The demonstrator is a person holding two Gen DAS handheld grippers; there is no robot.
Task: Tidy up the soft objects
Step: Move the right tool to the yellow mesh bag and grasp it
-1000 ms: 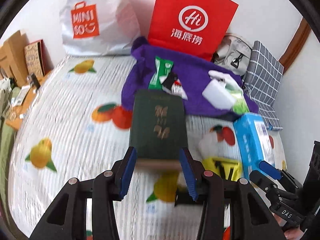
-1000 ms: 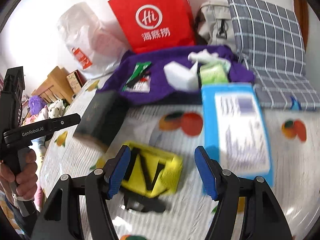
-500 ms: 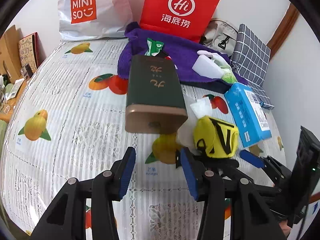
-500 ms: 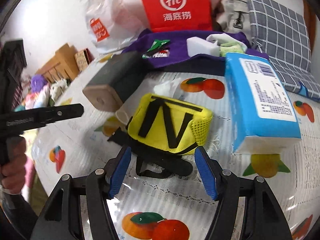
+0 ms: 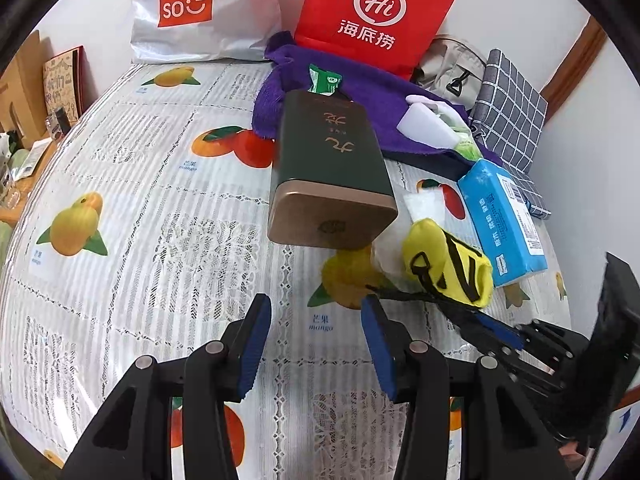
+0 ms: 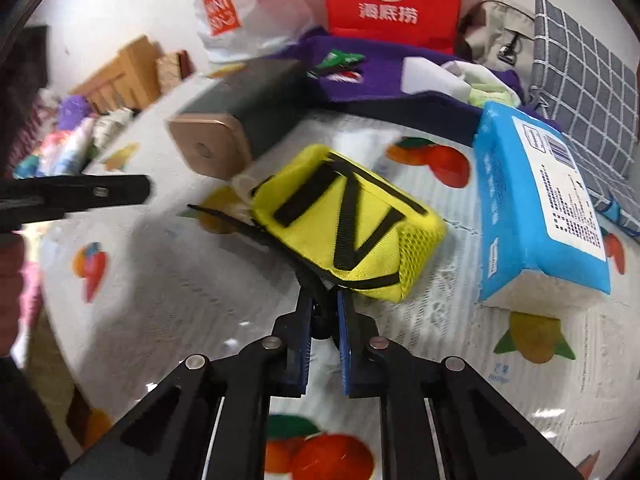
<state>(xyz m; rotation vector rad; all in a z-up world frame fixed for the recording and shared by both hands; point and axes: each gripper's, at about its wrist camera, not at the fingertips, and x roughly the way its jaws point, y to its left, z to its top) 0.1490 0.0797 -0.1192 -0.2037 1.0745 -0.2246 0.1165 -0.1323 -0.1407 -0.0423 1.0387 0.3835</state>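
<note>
A yellow pouch point(image 6: 344, 224) with black straps lies on the fruit-print cloth point(image 5: 160, 240). My right gripper point(image 6: 324, 300) is shut on the black strap at the pouch's near edge. In the left wrist view the same pouch point(image 5: 444, 264) sits to the right, with the right gripper point(image 5: 460, 312) at its strap. My left gripper point(image 5: 315, 304) hangs open over the cloth, nothing between its fingers. A dark green tin point(image 5: 332, 168) lies just ahead of it, its gold end facing me.
A blue tissue pack point(image 6: 540, 200) lies right of the pouch. Behind are a purple towel point(image 5: 376, 92) with small packets, a red paper bag point(image 5: 376, 12), a white shopping bag point(image 5: 192, 8) and a checked cushion point(image 5: 512, 120). Boxes stand off the cloth's left edge.
The green tin was between my left fingers; now it lies on the cloth ahead of them. My right gripper, open around the yellow pouch before, has shut on its strap.
</note>
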